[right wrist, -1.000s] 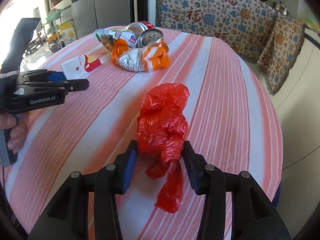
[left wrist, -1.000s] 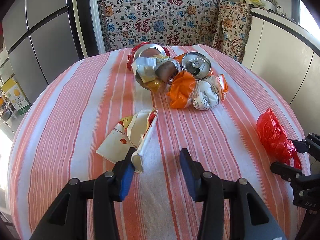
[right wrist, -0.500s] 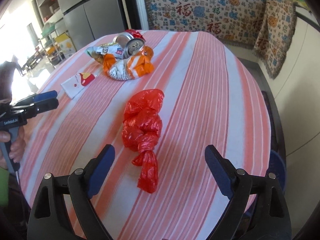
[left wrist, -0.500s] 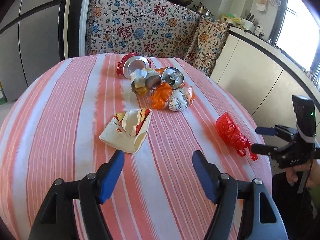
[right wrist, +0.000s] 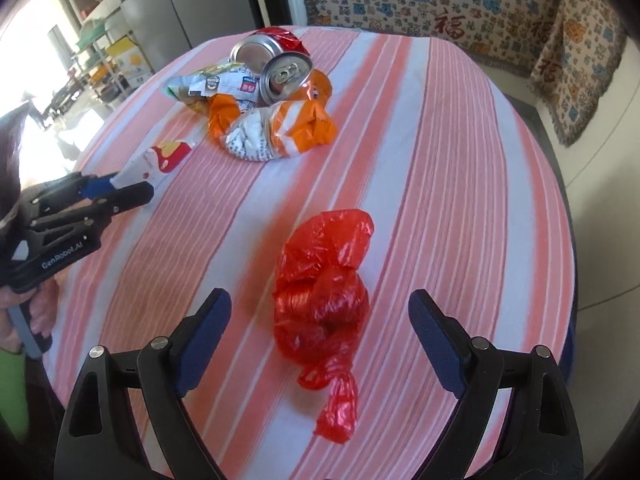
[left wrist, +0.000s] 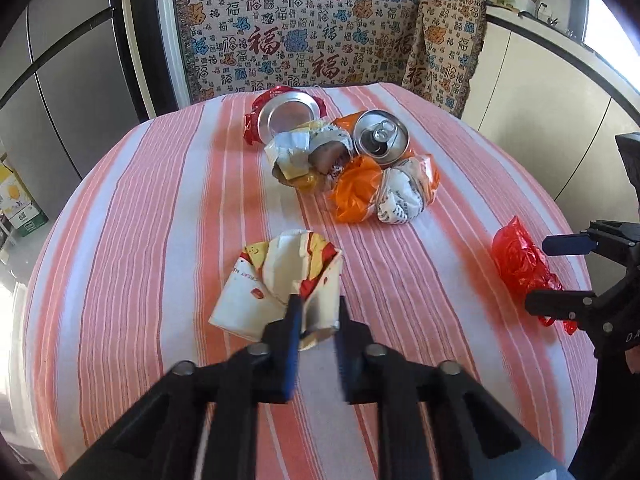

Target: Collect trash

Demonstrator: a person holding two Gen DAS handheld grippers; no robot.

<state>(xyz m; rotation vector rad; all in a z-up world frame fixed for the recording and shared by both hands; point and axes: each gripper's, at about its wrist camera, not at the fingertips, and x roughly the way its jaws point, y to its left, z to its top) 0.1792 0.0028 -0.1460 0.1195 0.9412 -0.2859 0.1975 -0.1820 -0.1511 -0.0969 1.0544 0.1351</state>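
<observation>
A crumpled white paper wrapper (left wrist: 276,276) with red and yellow print lies on the striped tablecloth. My left gripper (left wrist: 318,312) is closing its jaws and pinches the wrapper's near edge between its blue pads. The right wrist view shows that gripper (right wrist: 120,188) biting the wrapper (right wrist: 160,160) from the left. A knotted red plastic bag (right wrist: 324,292) lies between the jaws of my right gripper (right wrist: 320,298). Those jaws are closing but stand clear of the bag on both sides. In the left wrist view the bag (left wrist: 516,260) lies at the right, at the right gripper (left wrist: 560,274).
A heap of trash sits at the table's far middle: two crushed cans (left wrist: 382,138), an orange wrapper (left wrist: 356,188) and crumpled packets (left wrist: 296,156). The round table's edge (right wrist: 560,216) drops off at the right. A patterned cloth (left wrist: 304,36) hangs behind the table.
The left gripper opened wide and drew back, then came forward and closed on the wrapper's edge. The right gripper let go of the red bag, spread wide, and now narrows around it.
</observation>
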